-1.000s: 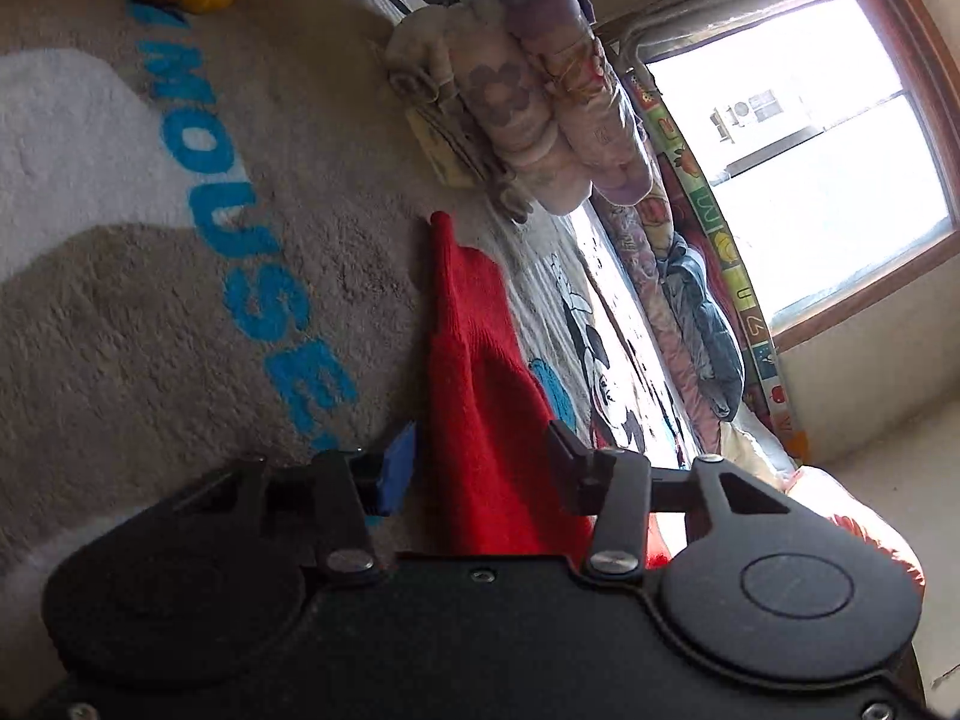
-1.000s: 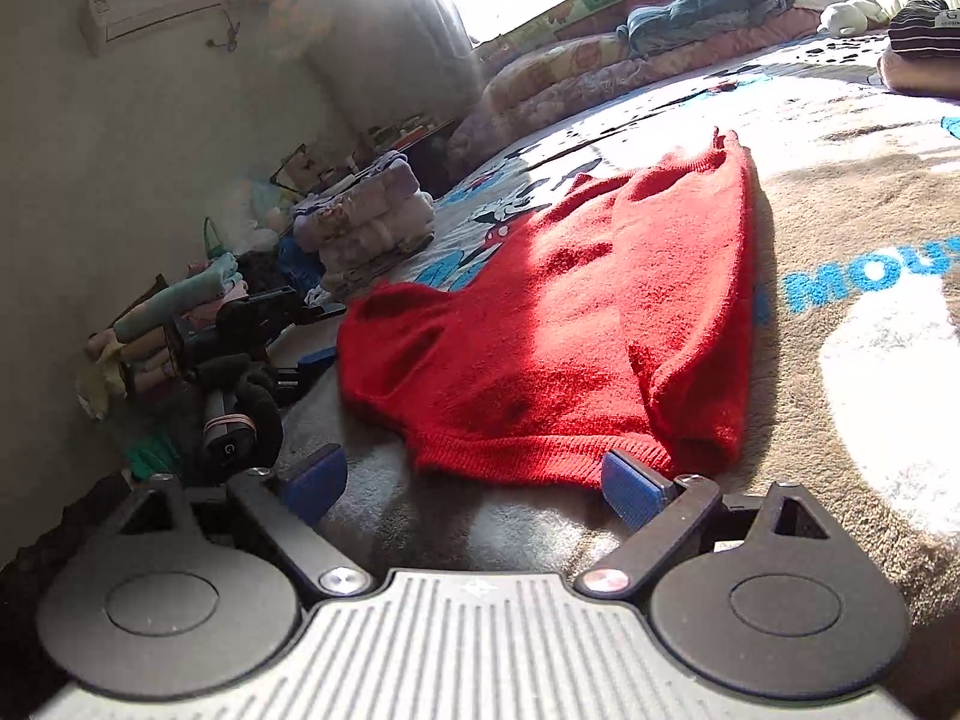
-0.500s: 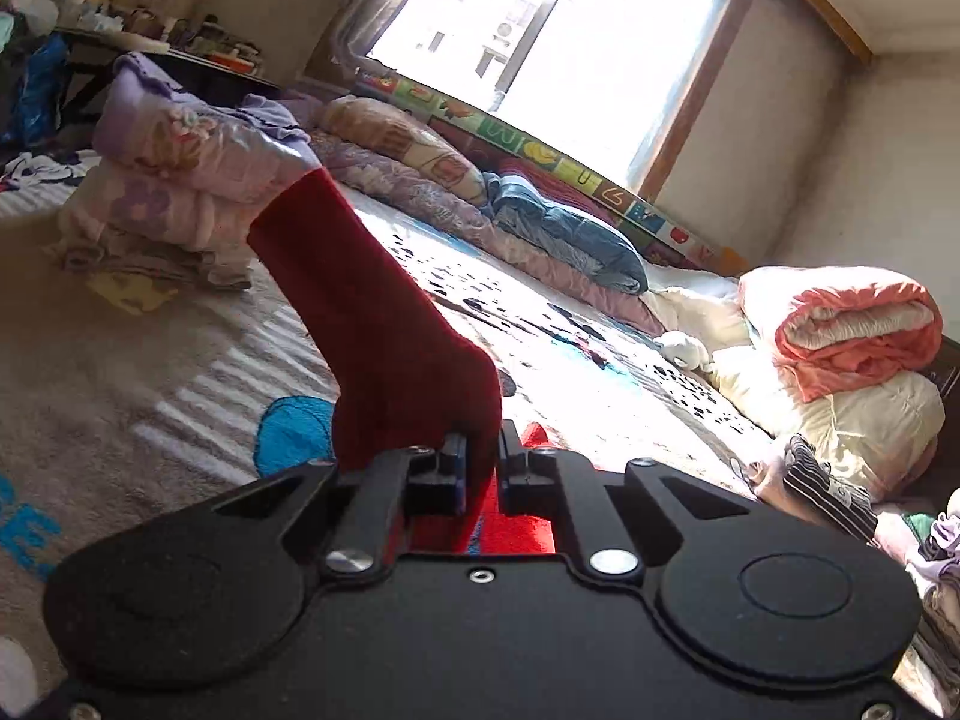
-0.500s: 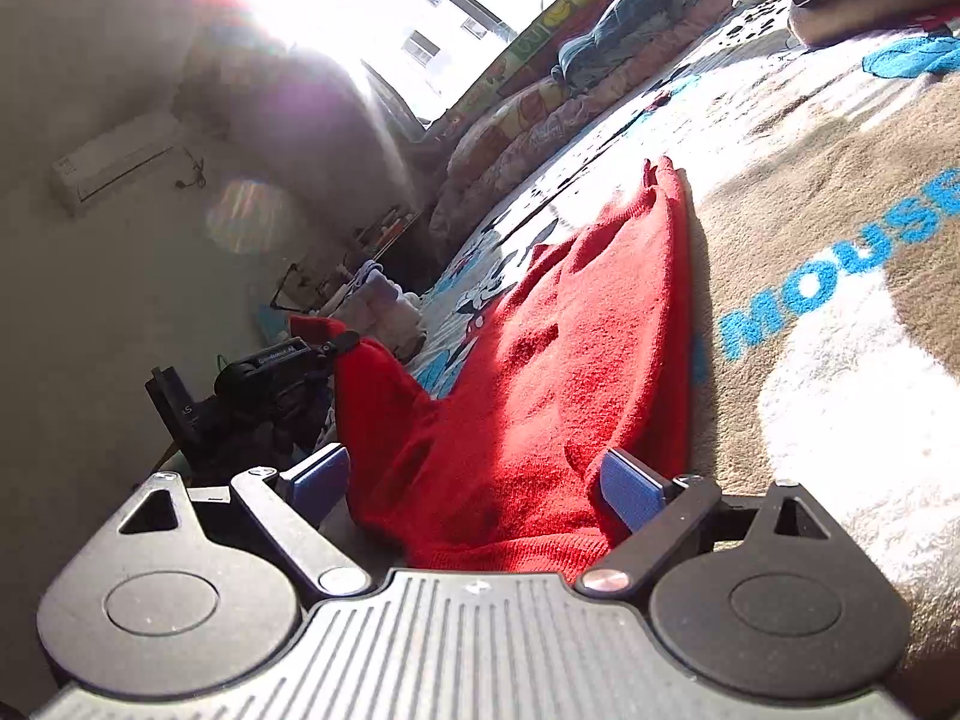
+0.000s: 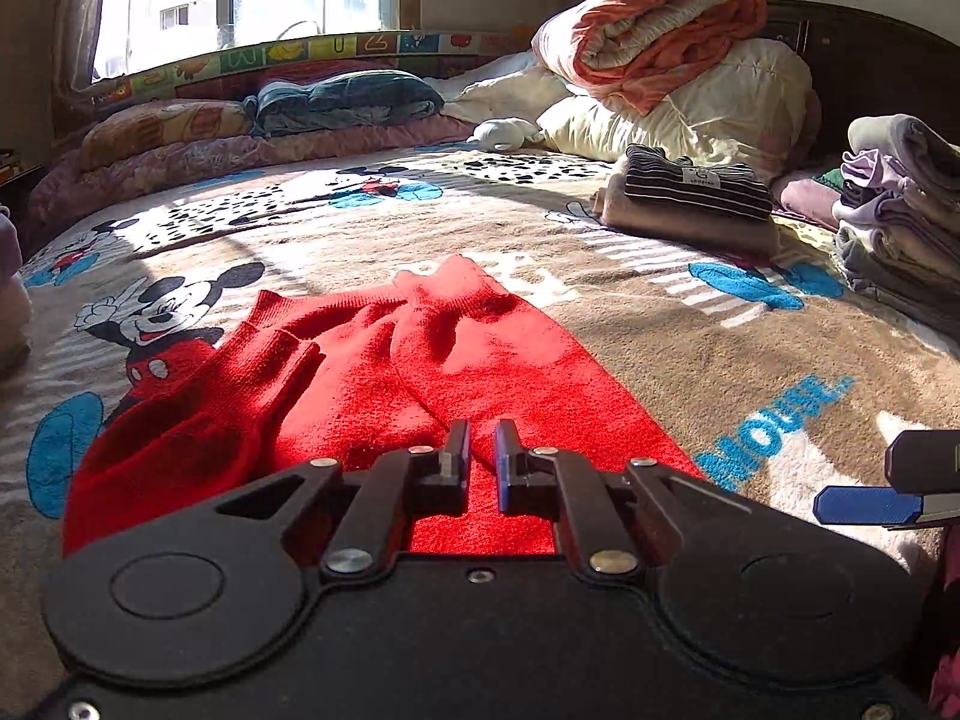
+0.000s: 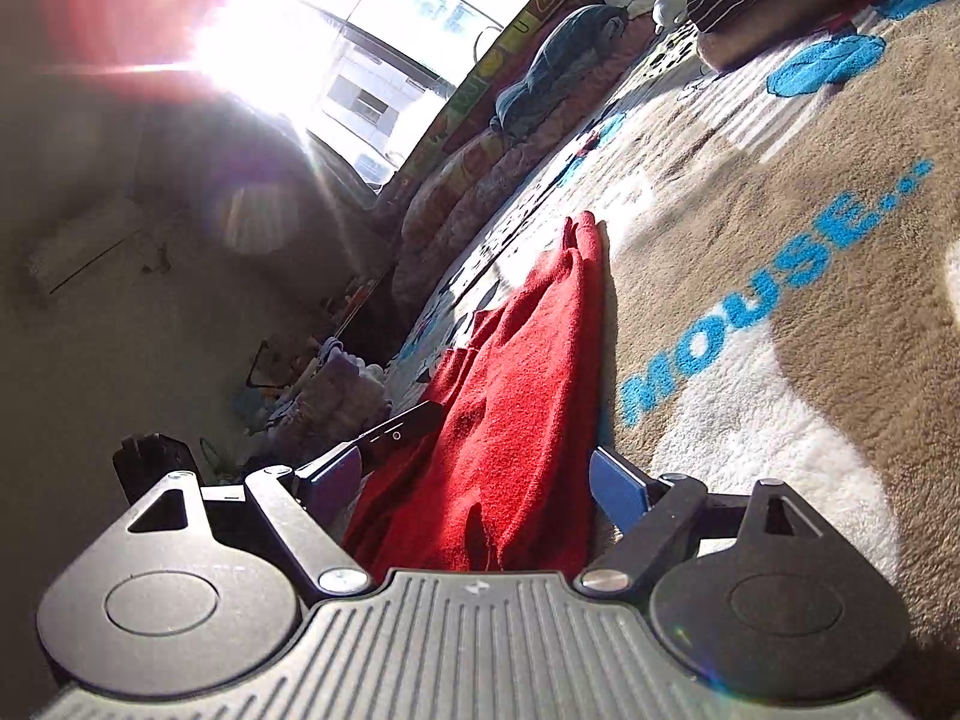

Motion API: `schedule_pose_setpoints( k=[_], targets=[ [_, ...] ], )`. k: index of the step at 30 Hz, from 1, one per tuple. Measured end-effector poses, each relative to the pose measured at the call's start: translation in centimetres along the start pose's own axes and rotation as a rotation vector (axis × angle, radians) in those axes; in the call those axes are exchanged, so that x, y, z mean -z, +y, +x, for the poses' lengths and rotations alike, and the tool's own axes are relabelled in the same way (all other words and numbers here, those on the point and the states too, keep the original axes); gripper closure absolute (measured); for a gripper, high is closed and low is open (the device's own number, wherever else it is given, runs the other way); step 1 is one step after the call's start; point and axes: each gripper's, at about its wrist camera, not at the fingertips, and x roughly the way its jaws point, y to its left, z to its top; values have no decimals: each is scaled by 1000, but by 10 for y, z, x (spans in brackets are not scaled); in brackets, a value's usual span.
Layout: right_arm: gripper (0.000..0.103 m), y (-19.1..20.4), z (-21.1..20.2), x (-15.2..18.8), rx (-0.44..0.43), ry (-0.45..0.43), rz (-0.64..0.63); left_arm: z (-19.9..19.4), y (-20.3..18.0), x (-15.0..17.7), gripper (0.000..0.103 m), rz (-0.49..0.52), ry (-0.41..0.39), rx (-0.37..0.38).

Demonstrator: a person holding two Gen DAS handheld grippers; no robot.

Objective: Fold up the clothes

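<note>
- A red knitted sweater (image 5: 432,372) lies on the bed, spread over a tan fleece blanket (image 5: 690,324) printed with cartoon mice and blue lettering.
- The knit is bright red with a fine ribbed weave; sunlight falls across its middle while its left part sits in shadow.
- One sleeve is folded inward across the body, its ribbed cuff (image 5: 456,276) lying at the far end, and another ribbed band (image 5: 282,348) shows on the left.
- The cloth is rumpled, with soft creases running from near to far, and its right edge forms a fairly straight line along the blanket.
- The left claw (image 5: 481,450) has its fingers drawn almost together, pinching a fold of red knit at the sweater's near edge.
- The right claw (image 6: 474,480) stands wide apart, its blue pads on either side of the sweater's near hem, gripping nothing.
- A striped folded garment (image 5: 696,186) rests far to the right, well apart from the sweater.
- Rolled bedding (image 5: 654,30) is heaped at the far side.
</note>
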Motion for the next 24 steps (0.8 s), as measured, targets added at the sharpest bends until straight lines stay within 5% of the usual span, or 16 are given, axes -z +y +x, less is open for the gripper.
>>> schedule_pose_setpoints(
  k=[1,3,6,10,16,24],
  targets=[
    [20,3,5,-1,-11,18,3,-8,6,0,52,-36,-8,11],
    [20,14,17,0,-37,57,4,-23,22,-1,29,-137,-23,34],
    [20,33,44,1,-73,117,8,-46,58,1,28,-333,-51,34],
    [20,58,99,-6,-99,192,58,-76,113,15,0,-610,-147,-84],
    [19,77,183,-21,-10,257,147,-100,179,41,1,-836,-174,-93],
    [19,62,259,-29,130,304,222,-114,215,58,3,-964,-269,-83]
  ],
)
